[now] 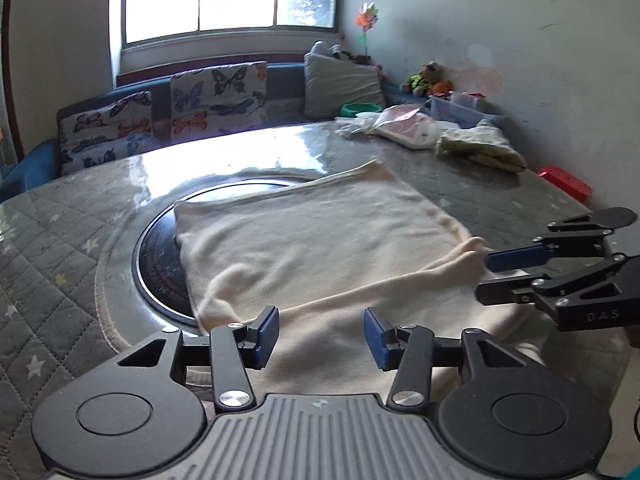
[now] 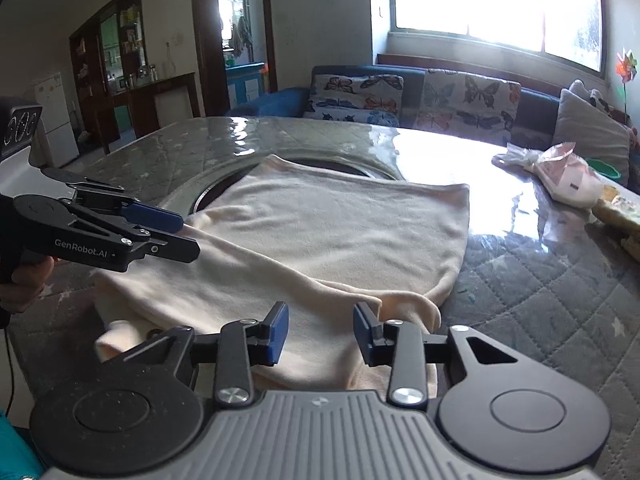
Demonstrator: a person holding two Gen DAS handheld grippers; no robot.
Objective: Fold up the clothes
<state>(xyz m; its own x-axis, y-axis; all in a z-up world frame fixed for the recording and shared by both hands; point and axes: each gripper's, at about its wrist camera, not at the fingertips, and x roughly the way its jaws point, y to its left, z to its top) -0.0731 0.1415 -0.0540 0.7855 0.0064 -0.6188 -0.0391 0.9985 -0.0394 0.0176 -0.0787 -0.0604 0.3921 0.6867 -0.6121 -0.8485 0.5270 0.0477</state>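
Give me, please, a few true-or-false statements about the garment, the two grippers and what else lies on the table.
1. The cream garment lies partly over a dark round inset in the table. True.
2. The left gripper is clamped on the garment. False: its jaws stand apart, with no cloth pinched between them.
3. The right gripper is open above the garment's near edge. True.
4. A red box sits on the garment. False: it lies apart, near the wall.
5. Butterfly-print cushions lean behind the table. True.
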